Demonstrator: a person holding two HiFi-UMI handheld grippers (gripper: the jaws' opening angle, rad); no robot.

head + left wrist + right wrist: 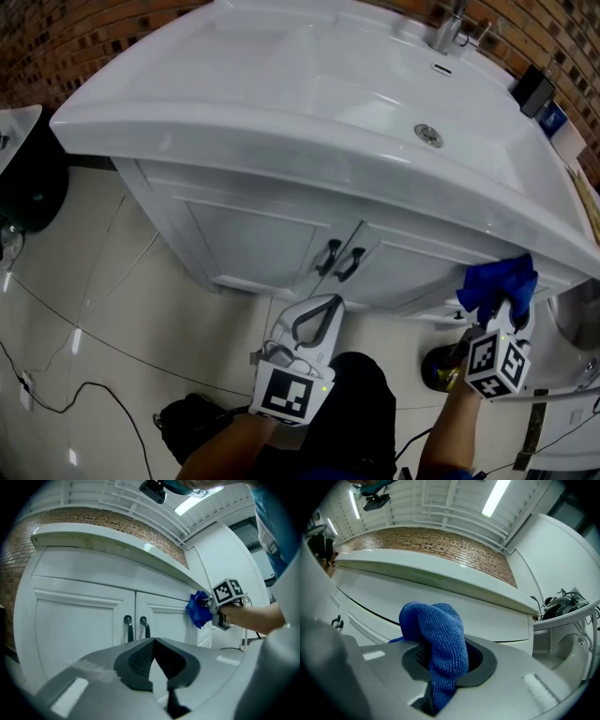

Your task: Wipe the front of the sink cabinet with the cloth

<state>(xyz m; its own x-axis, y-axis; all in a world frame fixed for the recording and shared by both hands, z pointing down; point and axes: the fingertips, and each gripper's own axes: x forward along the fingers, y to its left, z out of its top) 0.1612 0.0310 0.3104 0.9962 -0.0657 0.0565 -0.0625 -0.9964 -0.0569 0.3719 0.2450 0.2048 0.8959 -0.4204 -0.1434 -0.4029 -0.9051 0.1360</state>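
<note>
The cloth point(440, 639), lower centre, is blue, matt, with a nubbly woven pile. The sink point(281, 84), upper frame, is glossy, smooth white; the cabinet front point(253, 234) below it is smooth white with a duller sheen. The floor point(84, 309), lower left, is glossy tile.

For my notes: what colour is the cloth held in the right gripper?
Plain blue, no pattern. The cloth shows best in the right gripper view.

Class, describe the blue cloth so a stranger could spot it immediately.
Start at the white sink cabinet under the white basin. Near its right end, under the rim, the right gripper clamps a crumpled blue microfibre cloth, the only soft blue thing there.
</note>
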